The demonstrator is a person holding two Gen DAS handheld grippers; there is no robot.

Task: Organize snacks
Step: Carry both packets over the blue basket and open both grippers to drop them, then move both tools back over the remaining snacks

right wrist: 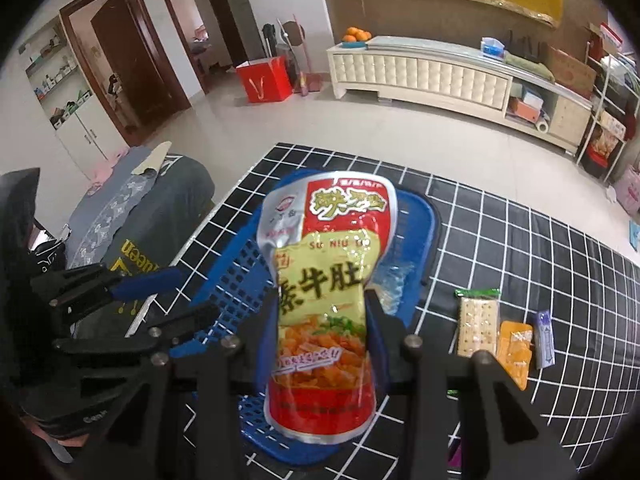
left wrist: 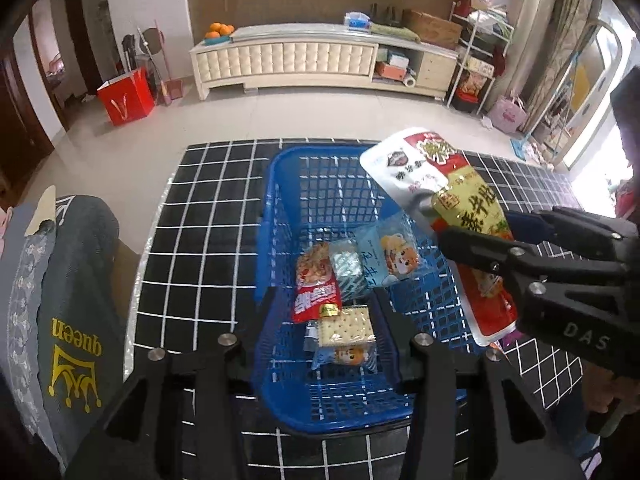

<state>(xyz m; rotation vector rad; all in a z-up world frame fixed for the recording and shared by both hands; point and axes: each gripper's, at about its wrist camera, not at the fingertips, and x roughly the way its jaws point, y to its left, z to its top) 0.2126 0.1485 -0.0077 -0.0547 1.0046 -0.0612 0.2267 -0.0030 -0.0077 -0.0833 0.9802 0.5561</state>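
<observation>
The right tool is clamped on the waist of a soft, crinkly, slippery foil snack pouch held above the blue basket, best gripped mid-body as here, while the left tool hovers agape, empty, over the basket.

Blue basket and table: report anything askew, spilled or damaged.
Nothing spilled or torn. In the blue basket the packets lie jumbled, overlapping. The right gripper holds a red-and-yellow pouch upright above it; three snacks wait on the table.
</observation>
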